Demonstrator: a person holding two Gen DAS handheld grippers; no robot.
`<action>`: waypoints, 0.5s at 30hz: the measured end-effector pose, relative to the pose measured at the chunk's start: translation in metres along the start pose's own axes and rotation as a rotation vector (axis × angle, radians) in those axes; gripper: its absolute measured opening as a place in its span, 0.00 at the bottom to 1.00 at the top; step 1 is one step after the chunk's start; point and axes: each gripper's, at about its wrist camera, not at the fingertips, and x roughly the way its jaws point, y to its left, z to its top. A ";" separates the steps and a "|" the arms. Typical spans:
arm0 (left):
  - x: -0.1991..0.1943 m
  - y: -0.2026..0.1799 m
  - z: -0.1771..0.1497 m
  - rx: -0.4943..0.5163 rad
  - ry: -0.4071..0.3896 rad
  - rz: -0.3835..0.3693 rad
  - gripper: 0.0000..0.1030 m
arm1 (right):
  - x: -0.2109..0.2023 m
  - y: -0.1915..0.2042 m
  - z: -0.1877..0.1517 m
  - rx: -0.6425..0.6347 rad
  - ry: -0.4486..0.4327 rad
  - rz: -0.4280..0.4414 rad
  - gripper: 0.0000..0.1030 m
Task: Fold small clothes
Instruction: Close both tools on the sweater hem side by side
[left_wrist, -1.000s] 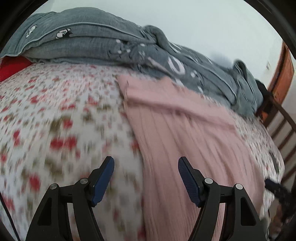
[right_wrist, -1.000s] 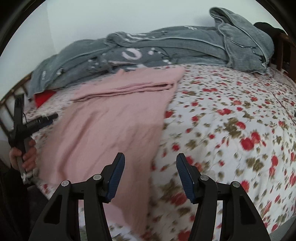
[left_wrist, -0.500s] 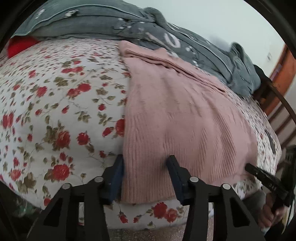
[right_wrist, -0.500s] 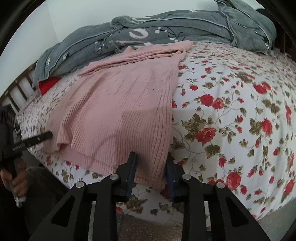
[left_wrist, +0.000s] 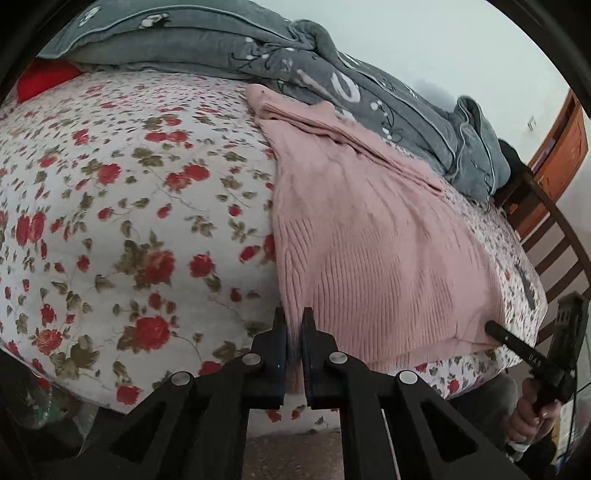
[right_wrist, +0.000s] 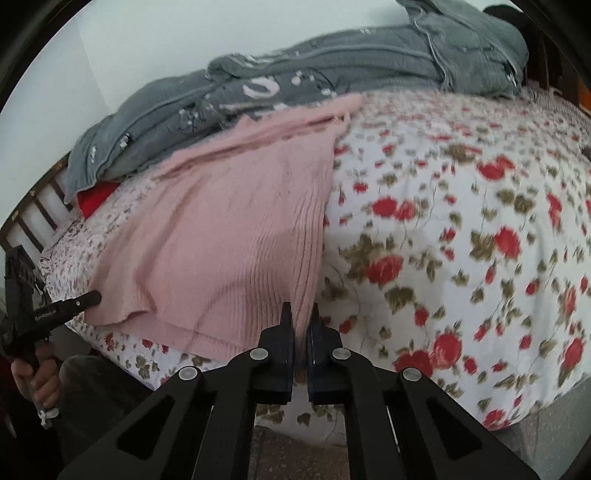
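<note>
A pink ribbed sweater lies spread flat on the bed, which has a floral sheet; the sweater's far end touches a grey blanket heaped along the bed's far side. The left gripper is clamped on one near corner of the sweater's hem, at the bed's near edge. The right gripper is pinched tight on the other near hem corner, seen in its own wrist view. Between the two corners the hem hangs slightly over the bed's edge.
</note>
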 end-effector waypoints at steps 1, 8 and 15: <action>0.002 -0.003 -0.001 0.005 0.007 0.006 0.10 | 0.001 0.002 0.000 -0.003 0.004 0.000 0.08; 0.010 -0.011 -0.007 0.031 -0.001 0.043 0.39 | 0.005 0.007 -0.002 0.015 -0.014 -0.032 0.24; 0.004 -0.003 0.000 -0.038 0.026 0.016 0.07 | 0.007 0.011 -0.001 0.049 0.005 -0.011 0.10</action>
